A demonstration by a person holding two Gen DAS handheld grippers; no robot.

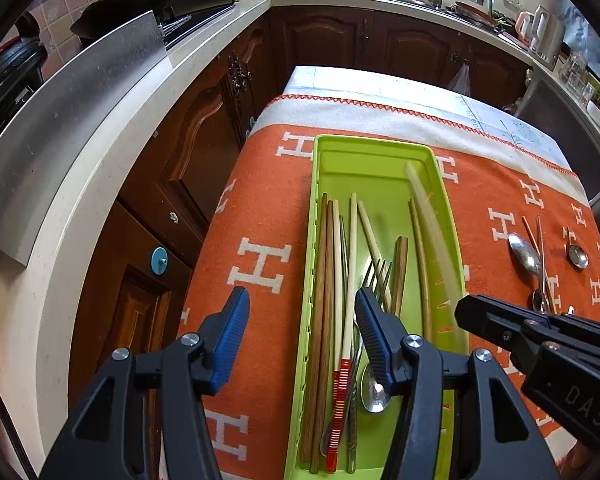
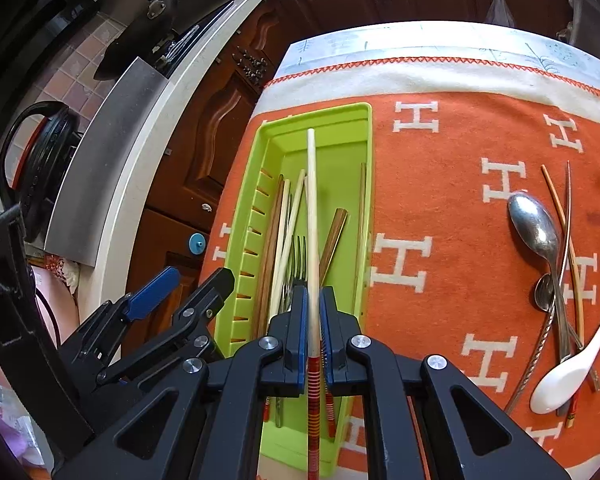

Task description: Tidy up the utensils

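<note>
Roughly half done. Green tray (image 2: 364, 184) near the table's left edge already holds chopsticks, a fork (image 1: 376, 276), a spoon. My right hand-held gripper (image 2: 313, 320) clamps a cream chopstick (image 2: 311, 200) above it; left hand-held gripper (image 1: 300, 336) spread, empty. Metal spoons (image 2: 536, 224), white spoon (image 2: 568, 372), chopsticks remain toward the right edge.

An orange blanket (image 1: 260, 208) patterned with white H letters is spread over the table. Left of it, brown cabinets (image 1: 204, 136) are topped by a pale counter (image 1: 112, 128). A kettle (image 1: 540, 26) is seen beyond it.
</note>
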